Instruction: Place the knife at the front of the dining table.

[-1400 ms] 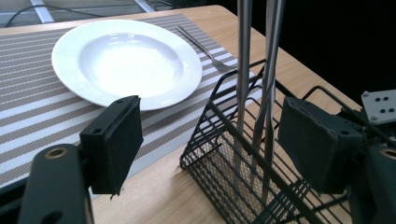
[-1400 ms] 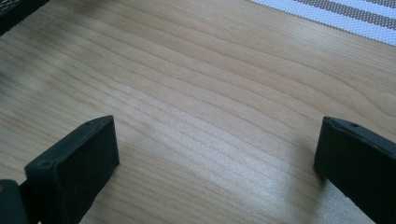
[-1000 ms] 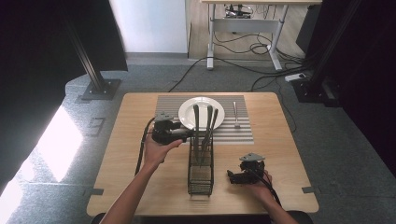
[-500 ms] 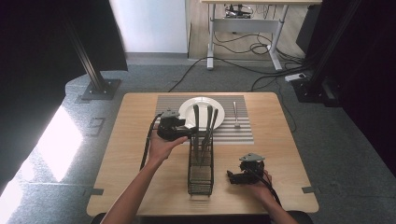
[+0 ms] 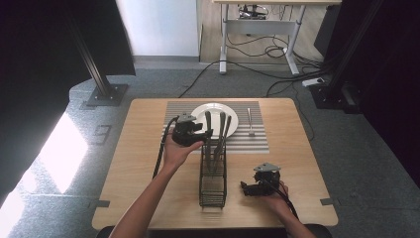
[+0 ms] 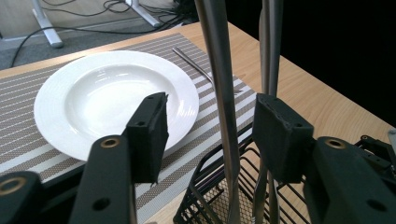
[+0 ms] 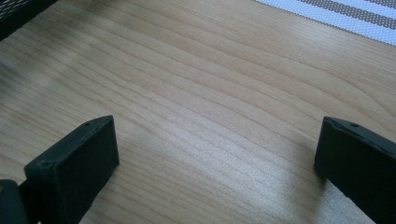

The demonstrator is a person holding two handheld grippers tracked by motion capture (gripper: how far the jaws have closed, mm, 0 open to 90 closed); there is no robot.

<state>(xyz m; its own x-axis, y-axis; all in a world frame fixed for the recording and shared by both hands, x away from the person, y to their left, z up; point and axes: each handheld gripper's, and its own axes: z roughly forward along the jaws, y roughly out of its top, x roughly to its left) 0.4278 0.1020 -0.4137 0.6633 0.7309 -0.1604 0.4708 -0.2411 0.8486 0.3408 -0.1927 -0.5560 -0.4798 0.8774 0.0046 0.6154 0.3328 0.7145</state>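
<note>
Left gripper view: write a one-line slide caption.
Open left gripper brackets a steel handle rising from the wire caddy.

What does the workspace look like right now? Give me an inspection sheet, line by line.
Surface: wooden table with a striped placemat at the far side.
Job's things: black wire rack holding three upright metal utensils; one handle stands between the open jaws, not yet gripped.
Clutter: white plate and one utensil lying on the placemat.
Grippers: left gripper open at the utensils; right gripper open, low over bare table.
Cables: one trails from each gripper; more on the floor beyond the table.
Surroundings: grey carpet, black stands, a desk frame behind.
</note>
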